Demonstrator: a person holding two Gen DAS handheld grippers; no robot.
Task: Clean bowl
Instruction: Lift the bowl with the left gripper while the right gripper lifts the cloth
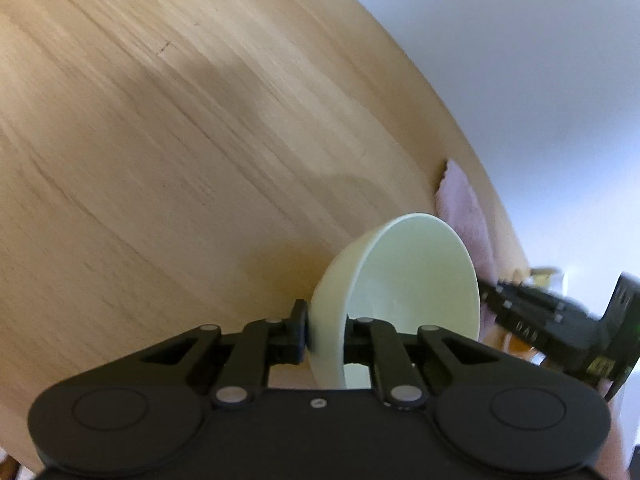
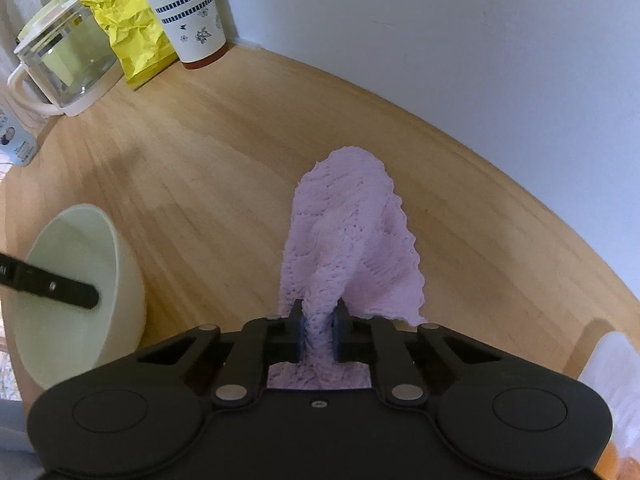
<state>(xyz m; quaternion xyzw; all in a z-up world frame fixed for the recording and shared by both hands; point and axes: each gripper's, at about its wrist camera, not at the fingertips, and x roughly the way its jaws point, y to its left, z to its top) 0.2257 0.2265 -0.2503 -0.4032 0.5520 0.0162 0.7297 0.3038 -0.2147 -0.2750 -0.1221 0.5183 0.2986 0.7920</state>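
A pale green bowl (image 1: 416, 276) is tipped on its side over the wooden table, and my left gripper (image 1: 326, 334) is shut on its rim, one finger outside the wall and one inside. The same bowl (image 2: 76, 292) shows at the left of the right wrist view, with a left finger (image 2: 60, 290) reaching into it. My right gripper (image 2: 319, 330) is shut on a bunched fold of a lilac knitted cloth (image 2: 352, 236), the rest of which lies on the table ahead. In the left wrist view the cloth (image 1: 464, 208) lies behind the bowl, and the right gripper's black body (image 1: 560, 320) is beside it.
The round wooden table (image 2: 200, 168) stands against a white wall. At its back left are a glass jug (image 2: 64, 60), a crumpled yellow bag (image 2: 132, 28) and a flowered paper cup (image 2: 188, 8). A white translucent object (image 2: 612, 372) lies at the right edge.
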